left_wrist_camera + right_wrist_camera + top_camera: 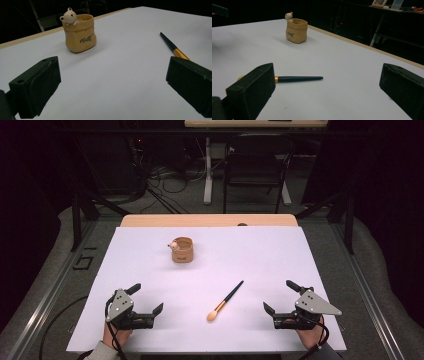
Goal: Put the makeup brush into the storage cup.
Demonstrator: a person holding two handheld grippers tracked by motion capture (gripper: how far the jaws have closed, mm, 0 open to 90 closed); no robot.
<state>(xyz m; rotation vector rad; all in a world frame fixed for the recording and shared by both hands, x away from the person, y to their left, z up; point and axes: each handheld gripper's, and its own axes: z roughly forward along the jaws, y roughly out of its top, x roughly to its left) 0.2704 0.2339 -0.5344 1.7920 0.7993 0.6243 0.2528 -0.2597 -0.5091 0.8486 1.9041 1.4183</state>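
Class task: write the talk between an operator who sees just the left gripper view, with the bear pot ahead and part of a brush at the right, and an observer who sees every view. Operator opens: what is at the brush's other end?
Observer: The brush ends in a pale orange tuft, at the end toward the person.
Operator: Where is the right gripper?
Observer: The right gripper rests at the table's near right corner, jaws wide apart, nothing between them.
Operator: Is my own gripper holding anything?
Observer: No. The left gripper lies open at the near left.
Operator: What lies beyond the bear pot?
Observer: Past the bear pot, beyond the table's far edge, a dark chair stands on the floor.
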